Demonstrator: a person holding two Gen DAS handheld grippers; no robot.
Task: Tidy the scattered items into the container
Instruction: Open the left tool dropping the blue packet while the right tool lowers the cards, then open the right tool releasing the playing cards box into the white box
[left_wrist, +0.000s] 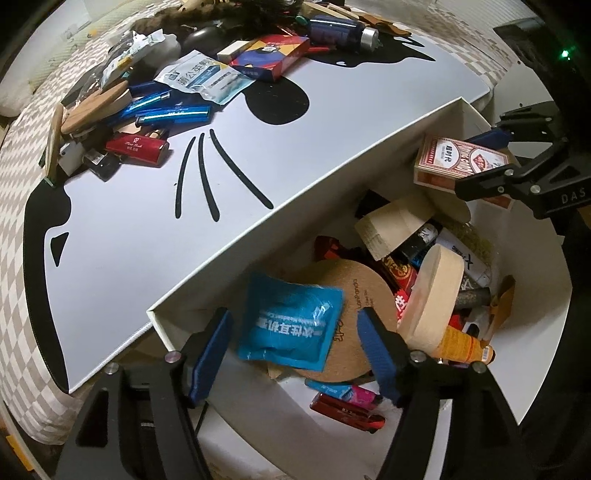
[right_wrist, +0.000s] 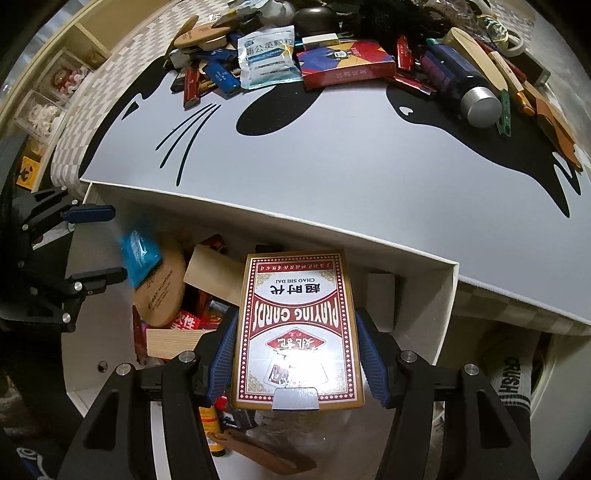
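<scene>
Card box held in the right gripper, fingers clamped on its two long edges. Long axis runs straight out along the fingers, printed face up toward the camera. Held directly above the open white container, no contact with the contents below. From the left wrist view the same box hangs near the container's far end, pinched at one end, clear of the pile.

Coming move turns on this: box sits over the container mouth, inside the rim line, so letting go should send it straight down onto the heap. Judged: the carry step looks about done, release next.

Left gripper spread wide, holding nothing, hovering low over the near end of the container. Blue packet lies between and below its fingers, blurred; cannot tell whether it is resting or falling. Cork coaster under it, wooden round box alongside.

Container already well filled. Table with cat-face mat still carries plenty: blue lighters, red lighter, white sachet, red card pack, dark bottle. The right hand is nearer the bottle side of the pile, the left nearer the lighters.
</scene>
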